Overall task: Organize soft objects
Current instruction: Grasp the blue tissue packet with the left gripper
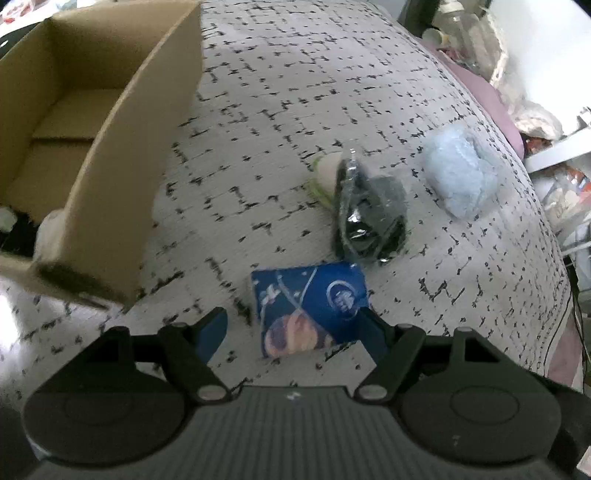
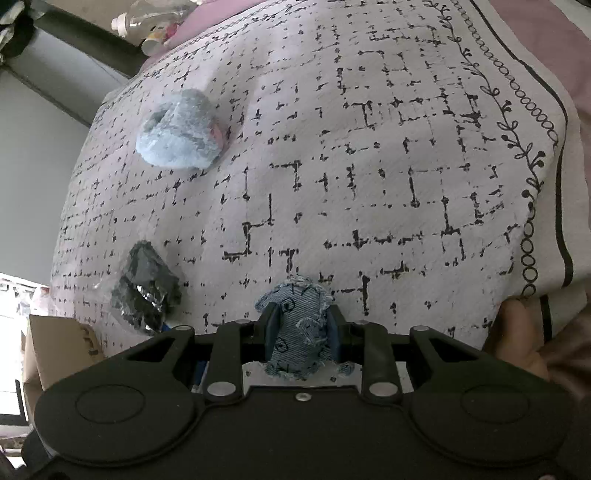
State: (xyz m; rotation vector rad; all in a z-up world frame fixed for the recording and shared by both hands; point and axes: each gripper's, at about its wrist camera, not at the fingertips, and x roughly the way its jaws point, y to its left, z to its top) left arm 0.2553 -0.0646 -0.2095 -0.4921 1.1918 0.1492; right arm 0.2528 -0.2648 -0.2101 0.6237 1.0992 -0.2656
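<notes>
My left gripper (image 1: pixel 291 328) hangs open over a blue space-print soft pad (image 1: pixel 310 310) on the patterned bed cover (image 1: pixel 277 129). The pad lies between the fingers; the left finger stands clear of it. Behind it lie a dark item in a clear plastic bag (image 1: pixel 369 218), a pale green and cream piece (image 1: pixel 325 177) and a fluffy light blue bundle (image 1: pixel 458 173). My right gripper (image 2: pixel 302 325) is shut on a frayed denim pouch (image 2: pixel 299 332), held just above the cover. To its left are the bagged dark item (image 2: pixel 146 288) and the light blue bundle (image 2: pixel 177 131).
An open cardboard box (image 1: pixel 92 110) stands on the bed's left side; its corner (image 2: pixel 55 347) also shows in the right wrist view. Bottles and clutter (image 2: pixel 147 22) sit beyond the bed. A hand (image 2: pixel 521 332) is at the cover's border.
</notes>
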